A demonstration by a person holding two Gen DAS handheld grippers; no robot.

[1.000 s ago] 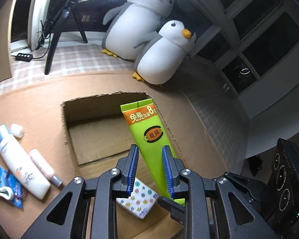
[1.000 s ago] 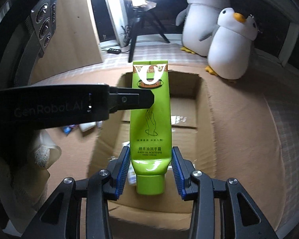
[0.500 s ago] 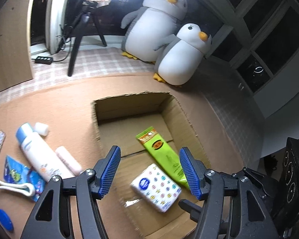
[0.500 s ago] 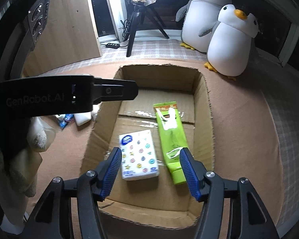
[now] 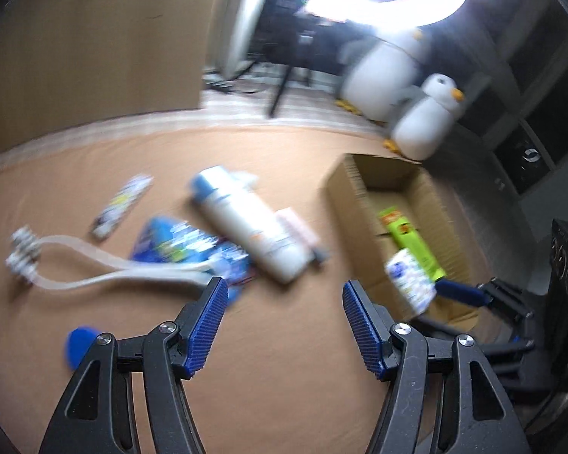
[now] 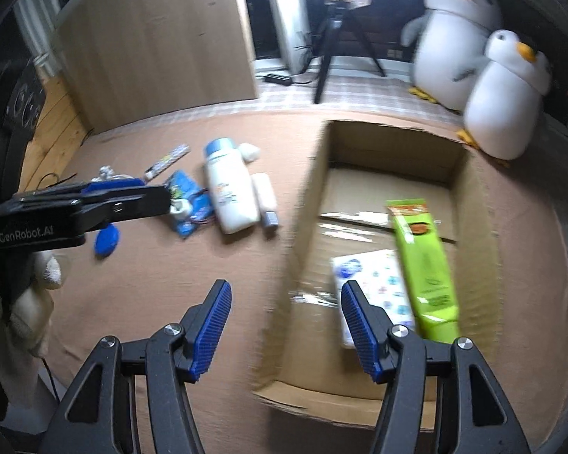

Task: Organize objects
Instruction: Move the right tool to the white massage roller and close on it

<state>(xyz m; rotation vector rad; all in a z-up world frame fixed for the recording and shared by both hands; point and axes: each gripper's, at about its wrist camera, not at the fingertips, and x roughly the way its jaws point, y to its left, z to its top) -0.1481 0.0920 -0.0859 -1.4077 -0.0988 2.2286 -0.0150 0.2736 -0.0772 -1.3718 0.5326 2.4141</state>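
Both my claws are released and grasp nothing: left claw [image 5: 284, 321], right claw [image 6: 286, 321]. The green tube [image 6: 424, 265] lies in the cardboard box [image 6: 314, 204] beside the tissue pack [image 6: 375, 283].

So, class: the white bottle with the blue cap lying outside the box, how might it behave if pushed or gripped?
The white bottle lies on its side and looks rounded, so a sideways push may roll it. Its surface looks smooth, so the pads could slip. It seems wide for the open left gripper.
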